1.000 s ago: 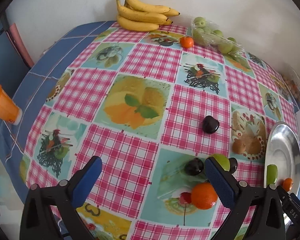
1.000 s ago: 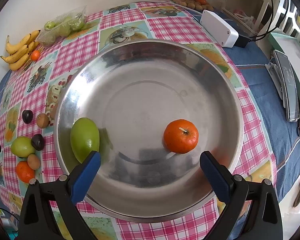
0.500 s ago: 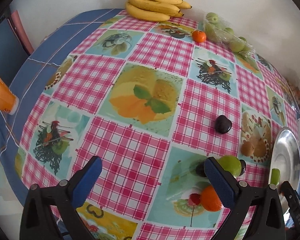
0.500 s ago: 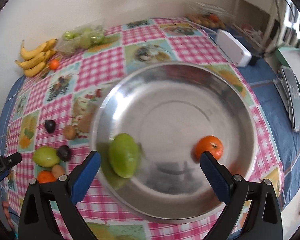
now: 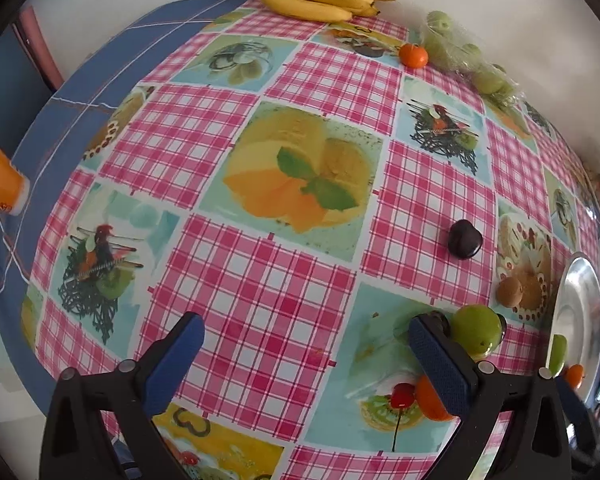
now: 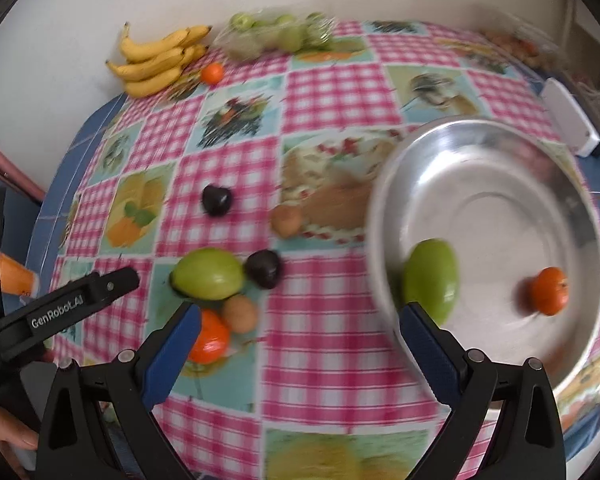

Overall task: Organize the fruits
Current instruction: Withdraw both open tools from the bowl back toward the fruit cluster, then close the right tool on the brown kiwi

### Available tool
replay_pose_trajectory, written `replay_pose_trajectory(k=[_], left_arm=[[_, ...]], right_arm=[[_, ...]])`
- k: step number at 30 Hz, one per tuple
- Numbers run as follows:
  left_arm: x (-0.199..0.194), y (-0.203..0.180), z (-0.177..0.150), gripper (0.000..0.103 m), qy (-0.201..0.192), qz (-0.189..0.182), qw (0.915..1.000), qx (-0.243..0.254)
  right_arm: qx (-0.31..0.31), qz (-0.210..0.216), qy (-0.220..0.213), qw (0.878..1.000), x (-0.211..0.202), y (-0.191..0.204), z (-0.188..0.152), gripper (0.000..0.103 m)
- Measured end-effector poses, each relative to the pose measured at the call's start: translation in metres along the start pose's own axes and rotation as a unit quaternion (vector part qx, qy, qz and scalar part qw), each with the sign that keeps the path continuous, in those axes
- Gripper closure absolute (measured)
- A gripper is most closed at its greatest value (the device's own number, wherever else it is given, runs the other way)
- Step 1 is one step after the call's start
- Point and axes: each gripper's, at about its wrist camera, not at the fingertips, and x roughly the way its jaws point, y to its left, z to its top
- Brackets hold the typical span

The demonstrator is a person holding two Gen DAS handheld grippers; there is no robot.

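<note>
Fruit sits clustered on the bench [image 6: 340,92]: green mango [image 6: 208,274], orange [image 6: 210,336] and dark plum [image 6: 263,269] lie just ahead of my right claw [image 6: 296,350], toward its left finger. Both it and my left claw [image 5: 304,360] gape wide, empty. Steel bowl [image 6: 500,160] to the right holds another mango [image 6: 432,286] and a tangerine [image 6: 550,290]. I see open cloth between.
</note>
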Motion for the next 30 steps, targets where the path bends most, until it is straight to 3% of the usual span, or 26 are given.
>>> replay_pose_trajectory(k=[7,13,16,23,25,27,30], left_arm=[[0.000,0.003,0.001,0.000,-0.005,-0.022,0.9997,-0.014],[0.000,0.003,0.001,0.000,-0.006,-0.017,0.9997,-0.018],[0.001,0.003,0.001,0.000,-0.003,-0.019,0.9996,-0.020],[0.007,-0.006,-0.001,0.000,0.031,-0.045,0.9984,-0.011],[0.006,-0.007,-0.001,0.000,0.030,-0.041,0.9987,-0.007],[0.005,-0.006,0.000,0.000,0.029,-0.043,0.9986,-0.010],[0.005,-0.006,0.001,0.000,0.032,-0.058,0.9977,-0.013]], right_arm=[[-0.028,0.010,0.019,0.999,0.016,0.022,-0.003,0.004],[-0.002,0.037,0.031,0.999,0.029,0.023,0.001,0.004],[-0.007,0.029,0.026,0.999,0.029,0.024,0.001,0.004],[0.005,0.025,0.027,0.999,0.029,0.016,0.004,0.004],[0.003,0.026,0.024,0.999,0.027,0.015,0.003,0.008],[0.000,0.029,0.019,0.999,0.024,0.015,0.003,0.029],[-0.006,0.034,0.020,0.999,0.027,0.019,0.004,0.046]])
